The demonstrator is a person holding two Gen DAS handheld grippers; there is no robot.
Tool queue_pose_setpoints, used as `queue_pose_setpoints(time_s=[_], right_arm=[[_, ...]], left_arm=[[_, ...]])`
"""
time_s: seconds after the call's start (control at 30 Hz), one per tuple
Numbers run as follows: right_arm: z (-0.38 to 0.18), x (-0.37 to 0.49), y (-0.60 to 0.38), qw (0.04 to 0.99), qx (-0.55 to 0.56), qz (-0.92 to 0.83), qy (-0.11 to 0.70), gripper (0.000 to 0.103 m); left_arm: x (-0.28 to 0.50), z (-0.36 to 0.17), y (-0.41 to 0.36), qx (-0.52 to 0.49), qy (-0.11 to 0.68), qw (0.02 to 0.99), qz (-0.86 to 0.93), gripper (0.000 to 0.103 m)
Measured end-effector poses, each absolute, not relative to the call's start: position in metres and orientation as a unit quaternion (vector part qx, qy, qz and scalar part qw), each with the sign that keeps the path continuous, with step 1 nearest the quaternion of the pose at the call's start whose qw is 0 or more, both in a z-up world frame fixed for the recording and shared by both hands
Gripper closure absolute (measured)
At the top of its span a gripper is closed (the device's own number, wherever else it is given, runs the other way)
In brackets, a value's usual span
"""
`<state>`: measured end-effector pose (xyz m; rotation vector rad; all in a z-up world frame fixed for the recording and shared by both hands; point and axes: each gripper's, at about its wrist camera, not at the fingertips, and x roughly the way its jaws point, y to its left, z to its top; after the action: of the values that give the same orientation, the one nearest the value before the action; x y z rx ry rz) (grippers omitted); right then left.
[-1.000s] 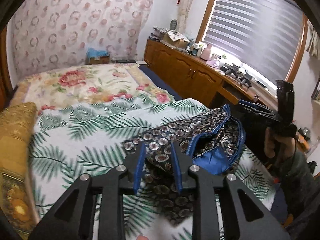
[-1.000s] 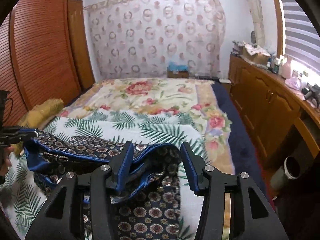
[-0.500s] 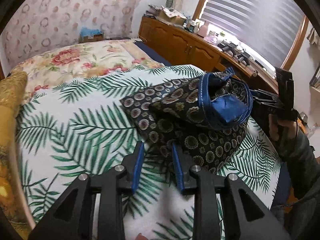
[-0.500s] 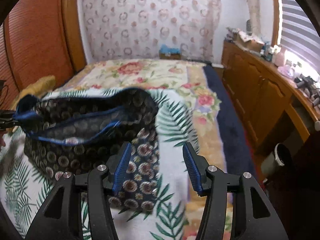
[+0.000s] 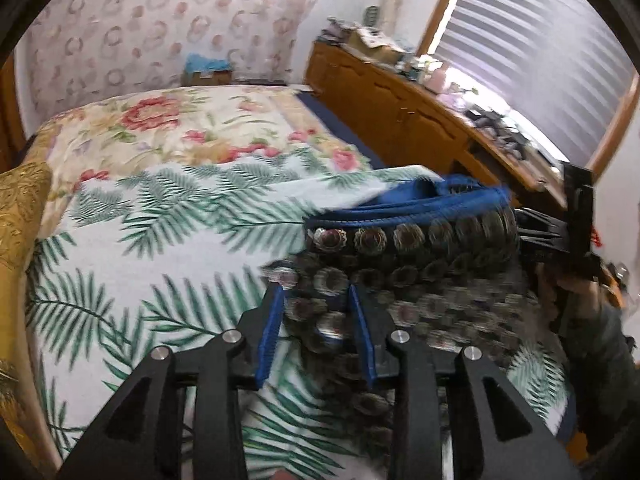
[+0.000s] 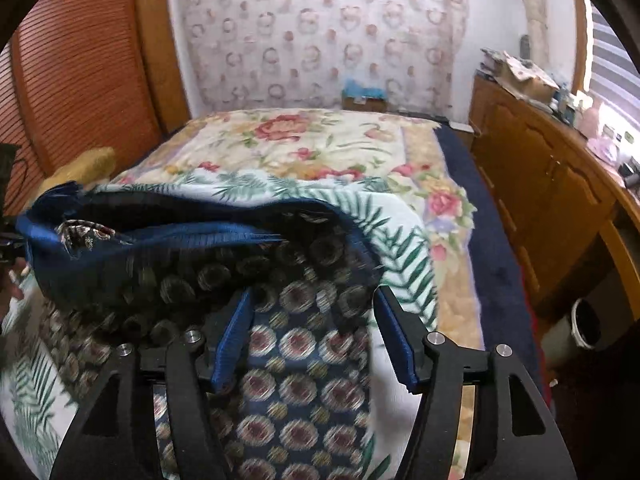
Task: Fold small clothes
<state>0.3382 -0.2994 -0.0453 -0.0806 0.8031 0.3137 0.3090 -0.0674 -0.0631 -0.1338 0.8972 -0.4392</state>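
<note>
1. Since a second ago we are seeing both grippers come lower over the bed, and the dark patterned garment (image 5: 404, 276), held up by its blue waistband then, is now lying spread on the palm-leaf blanket (image 5: 132, 264).
2. We are counting one garment: navy with round medallions, one blue waistband (image 6: 168, 240) running along its far edge, blurred by motion in both views.
3. We are counting two grippers. Our left gripper (image 5: 316, 328) is hovering over the garment's near left part; its jaws have just been opening and are standing slightly apart, with patterned cloth showing between them, but we cannot tell whether the pads are touching it.
4. Our right gripper (image 6: 316, 336) is over the garment's near right part; its jaws have just been opening too and are standing wide apart, cloth lying below the gap and clear of both pads.
5. From the left wrist view we are seeing the right gripper's black body at the far right edge, just beside the waistband's end, with one hand (image 5: 576, 288) behind it.
6. We are counting two blankets on the bed: the palm-leaf one near, and one floral blanket (image 6: 304, 136) far.
7. One yellow cushion (image 5: 20, 208) is lying at the left edge.
8. One wooden cabinet (image 6: 536, 184) is running along the right wall under one blind (image 5: 536, 52).
</note>
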Motion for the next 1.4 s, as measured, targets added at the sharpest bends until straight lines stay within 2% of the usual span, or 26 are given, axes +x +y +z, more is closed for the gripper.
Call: queue_pose_setpoints(time_s=[0.27,0.47,1.03,1.13,1.17,1.2,1.27,1.33,1.4], right_arm=[[-0.047,0.341,-0.312,0.904,-0.011,0.152,0.399,0.039],[-0.048,0.335,-0.302,0.900,-0.011,0.164,0.403,0.030],[-0.070,0.351,-0.294,0.879,-0.002,0.188,0.439,0.032],[-0.069,0.351,-0.291,0.878,-0.006,0.194,0.437,0.038],[-0.069,0.350,-0.291,0.877,-0.007,0.199,0.437,0.042],[-0.069,0.349,-0.289,0.875,-0.005,0.209,0.437,0.050],[-0.070,0.348,-0.286,0.874,-0.010,0.217,0.436,0.062],[-0.070,0.346,-0.284,0.865,0.004,0.245,0.437,0.089],[-0.070,0.342,-0.280,0.868,-0.005,0.248,0.431,0.092]], left_arm=[[0.318,-0.074,-0.062,-0.092,0.440,0.865,-0.223,0.070],[0.322,-0.083,-0.070,-0.085,0.451,0.857,-0.232,0.068],[0.338,-0.095,-0.084,-0.044,0.470,0.860,-0.194,0.067],[0.341,-0.096,-0.082,-0.056,0.469,0.857,-0.207,0.067],[0.341,-0.096,-0.081,-0.061,0.468,0.855,-0.213,0.067],[0.342,-0.097,-0.080,-0.067,0.467,0.853,-0.221,0.067],[0.343,-0.097,-0.077,-0.075,0.468,0.850,-0.231,0.077],[0.343,-0.098,-0.075,-0.086,0.470,0.844,-0.244,0.091],[0.340,-0.097,-0.074,-0.096,0.464,0.842,-0.257,0.101]])
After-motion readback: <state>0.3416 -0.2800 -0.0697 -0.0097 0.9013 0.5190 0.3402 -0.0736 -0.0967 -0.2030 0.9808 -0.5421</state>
